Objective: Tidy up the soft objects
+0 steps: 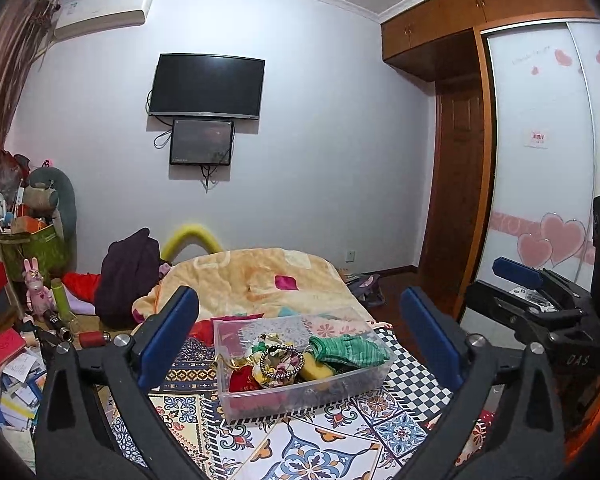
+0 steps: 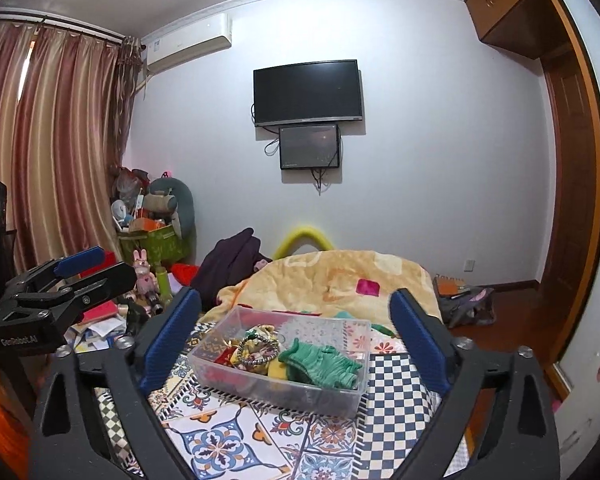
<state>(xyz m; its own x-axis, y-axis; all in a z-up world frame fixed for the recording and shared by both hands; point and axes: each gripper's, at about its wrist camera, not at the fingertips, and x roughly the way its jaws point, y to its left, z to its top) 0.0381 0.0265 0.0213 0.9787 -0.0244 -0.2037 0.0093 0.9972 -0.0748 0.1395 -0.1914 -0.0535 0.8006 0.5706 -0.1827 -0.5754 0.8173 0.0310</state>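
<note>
A clear plastic bin [image 1: 300,394] [image 2: 340,398] stands on the patterned bed cover. It holds a green knitted cloth [image 1: 346,347] [image 2: 320,364], a floral scrunchie with a beaded band [image 1: 280,360] [image 2: 258,350], a yellow soft piece [image 1: 318,366] and a red cloth [image 1: 244,380]. My left gripper [image 1: 300,320] is open and empty, raised in front of the bin. My right gripper [image 2: 296,320] is open and empty, also raised before the bin. Each gripper shows at the edge of the other's view, the right one [image 1: 540,296] and the left one [image 2: 60,284].
A peach blanket [image 1: 260,276] [image 2: 340,276] lies bunched behind the bin, with a dark garment [image 1: 128,272] to its left. Clutter, papers and a pink rabbit figure [image 1: 38,288] fill the floor at left. A wardrobe [image 1: 540,140] stands at right.
</note>
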